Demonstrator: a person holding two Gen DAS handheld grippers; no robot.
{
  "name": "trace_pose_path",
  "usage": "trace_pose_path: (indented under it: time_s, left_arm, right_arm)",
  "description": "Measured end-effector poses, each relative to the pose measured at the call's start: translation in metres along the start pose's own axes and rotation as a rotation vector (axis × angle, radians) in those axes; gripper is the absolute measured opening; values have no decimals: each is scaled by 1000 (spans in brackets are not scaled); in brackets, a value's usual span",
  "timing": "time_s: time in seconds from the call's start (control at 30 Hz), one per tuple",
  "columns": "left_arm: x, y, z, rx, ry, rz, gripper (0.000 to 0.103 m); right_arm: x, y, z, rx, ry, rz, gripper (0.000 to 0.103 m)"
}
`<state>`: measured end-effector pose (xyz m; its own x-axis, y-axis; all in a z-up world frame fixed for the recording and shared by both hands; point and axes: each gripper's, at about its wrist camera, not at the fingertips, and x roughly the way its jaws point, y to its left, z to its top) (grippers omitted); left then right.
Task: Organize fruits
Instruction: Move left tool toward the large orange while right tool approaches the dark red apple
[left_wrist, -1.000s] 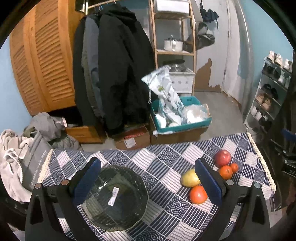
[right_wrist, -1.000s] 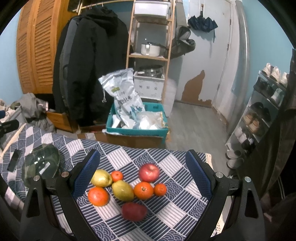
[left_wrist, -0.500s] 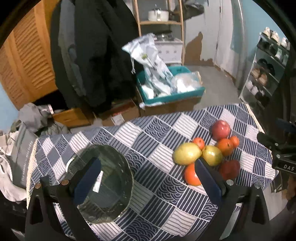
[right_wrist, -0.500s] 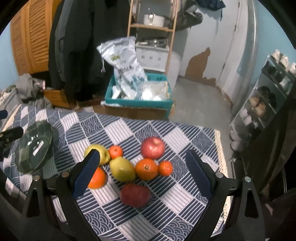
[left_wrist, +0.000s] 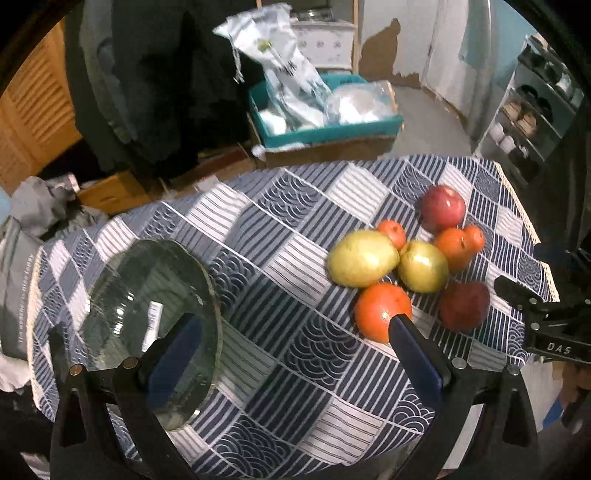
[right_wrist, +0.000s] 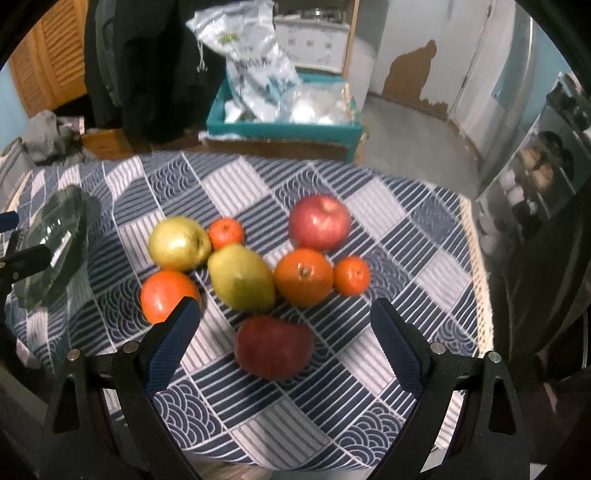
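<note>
Several fruits lie in a cluster on the blue-and-white checked tablecloth (right_wrist: 413, 240): a red apple (right_wrist: 319, 222), a dark red apple (right_wrist: 274, 348), two yellow-green pears (right_wrist: 241, 277) (right_wrist: 178, 243), oranges (right_wrist: 303, 277) (right_wrist: 168, 295) and small tangerines (right_wrist: 351, 275). A clear glass bowl (left_wrist: 147, 317) stands at the table's left. My right gripper (right_wrist: 284, 325) is open, hovering over the dark red apple. My left gripper (left_wrist: 295, 339) is open between the bowl and the fruit cluster (left_wrist: 406, 258). The bowl also shows in the right wrist view (right_wrist: 55, 240).
Beyond the table's far edge stand a teal crate (left_wrist: 325, 129) with plastic bags on cardboard boxes, hanging dark coats (left_wrist: 155, 74) and wooden louvred doors. A shoe rack (right_wrist: 546, 155) stands at the right. The right gripper's body (left_wrist: 554, 325) shows at the right edge of the left wrist view.
Both grippers have tilted down and moved closer to the table. The fruits and bowl now look larger and lie nearer the fingers. Nothing has been picked up.
</note>
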<state>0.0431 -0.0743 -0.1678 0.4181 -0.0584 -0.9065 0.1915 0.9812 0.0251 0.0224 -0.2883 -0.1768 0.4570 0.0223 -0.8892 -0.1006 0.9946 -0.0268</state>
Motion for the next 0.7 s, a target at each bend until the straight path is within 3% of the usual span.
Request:
trace_pose_path:
  time_s: [0.4,0.7]
  left_arm:
    - [47,-27,-15,52,95,9,102]
    - [66,-31,-15,37,127,-35,102]
  right_arm:
    - [56,-3,-19,15,146,29,92]
    - [81,-6,-26,43,208,45,92]
